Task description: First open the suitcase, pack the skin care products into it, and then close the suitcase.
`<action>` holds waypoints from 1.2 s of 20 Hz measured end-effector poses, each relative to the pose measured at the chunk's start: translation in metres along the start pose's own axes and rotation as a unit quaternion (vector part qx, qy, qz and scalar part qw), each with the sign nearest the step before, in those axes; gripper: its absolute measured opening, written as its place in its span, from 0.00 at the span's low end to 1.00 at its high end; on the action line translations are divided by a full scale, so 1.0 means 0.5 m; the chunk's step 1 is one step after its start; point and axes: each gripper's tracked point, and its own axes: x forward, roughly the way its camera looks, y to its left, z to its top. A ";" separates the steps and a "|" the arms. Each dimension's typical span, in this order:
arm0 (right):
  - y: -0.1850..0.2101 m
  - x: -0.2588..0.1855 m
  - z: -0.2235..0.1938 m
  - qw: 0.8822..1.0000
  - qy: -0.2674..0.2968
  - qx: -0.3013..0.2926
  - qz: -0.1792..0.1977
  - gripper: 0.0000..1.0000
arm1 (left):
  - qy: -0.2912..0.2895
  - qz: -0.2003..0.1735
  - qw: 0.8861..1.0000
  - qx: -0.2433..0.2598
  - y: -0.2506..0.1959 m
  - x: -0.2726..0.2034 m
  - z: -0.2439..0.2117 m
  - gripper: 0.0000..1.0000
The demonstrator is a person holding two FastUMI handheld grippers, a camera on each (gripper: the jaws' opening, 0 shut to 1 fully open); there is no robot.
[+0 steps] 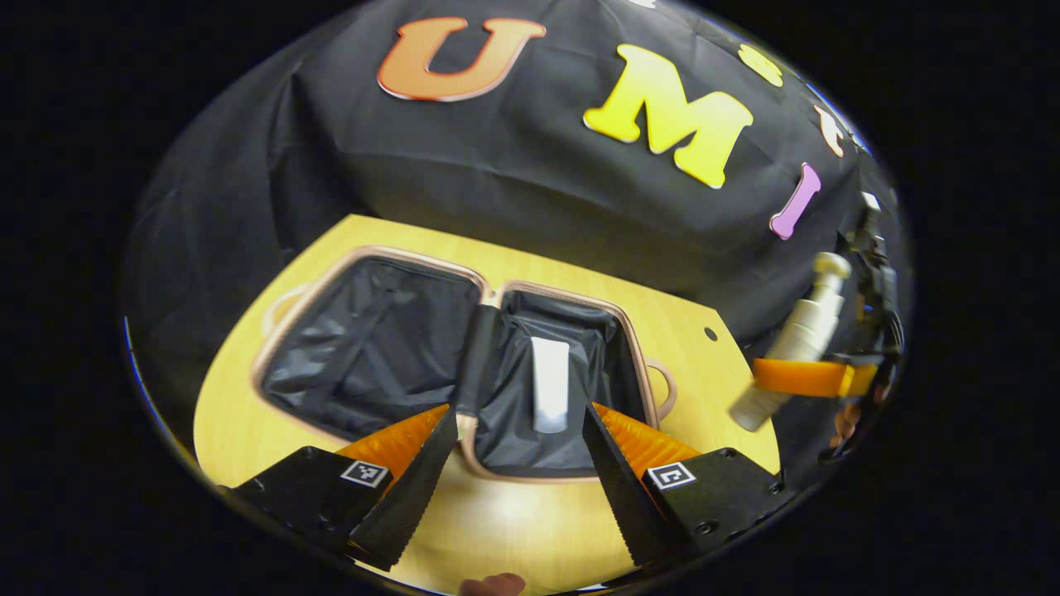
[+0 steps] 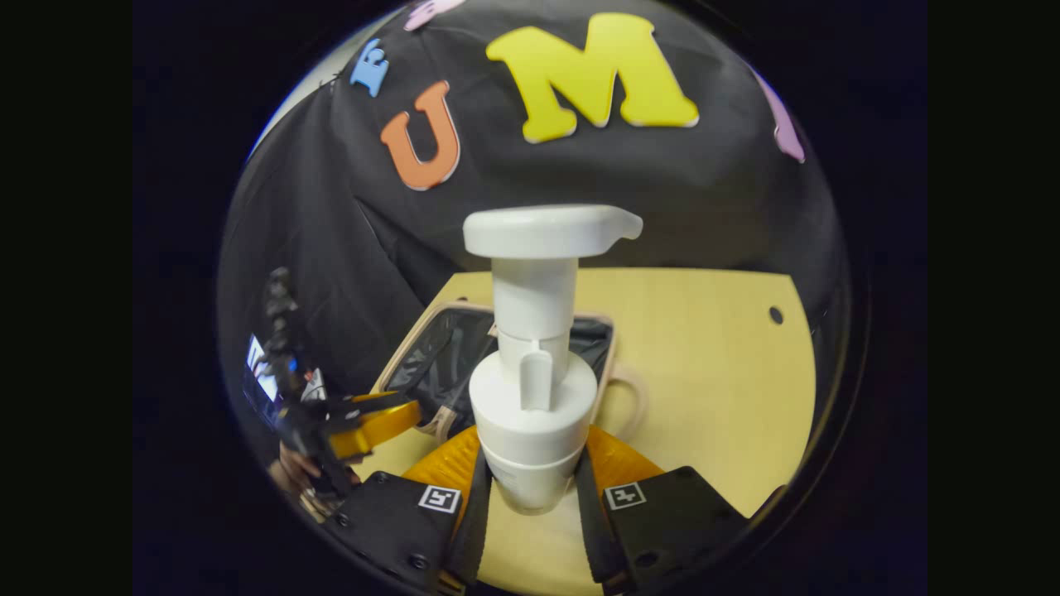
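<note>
A tan suitcase [image 1: 389,257] lies open on the wooden table [image 1: 248,414], showing two black-lined halves. A white tube [image 1: 549,385] rests in its right half. My left gripper [image 1: 517,463] hovers open above the suitcase's near edge, fingers spread wide with nothing between them. My right gripper [image 2: 530,497] is shut on a white pump bottle [image 2: 534,389], held upright above the table with the open suitcase [image 2: 447,348] behind it. In the left gripper view the same pump bottle [image 1: 799,335] hangs tilted in the right gripper [image 1: 807,377] off the table's right edge.
The booth's black cloth wall rises behind the table. Bare wood [image 2: 712,372] lies right of the suitcase, with a small hole [image 2: 775,314] near the far corner. The suitcase's loop handle [image 2: 631,397] sticks out on its right side. A hand [image 2: 290,472] holds the left gripper.
</note>
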 end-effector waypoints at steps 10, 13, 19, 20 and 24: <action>-0.075 0.335 -0.106 0.958 0.220 0.156 -0.098 0.46 | -0.029 0.075 0.992 -0.097 0.182 -0.193 -0.102 0.98; -0.112 0.362 -0.104 0.950 0.227 0.158 -0.141 0.46 | -0.034 0.091 0.989 -0.107 0.228 -0.213 -0.103 0.97; -0.112 0.367 -0.109 0.946 0.229 0.141 -0.179 0.51 | -0.052 0.091 0.989 -0.100 0.250 -0.218 -0.078 0.97; -0.111 0.356 -0.104 0.947 0.226 0.139 -0.182 0.51 | -0.057 0.087 0.990 -0.096 0.253 -0.214 -0.072 0.98; -0.054 0.252 -0.095 0.960 0.196 0.135 -0.145 0.63 | -0.077 0.050 0.991 -0.099 0.269 -0.183 -0.044 0.98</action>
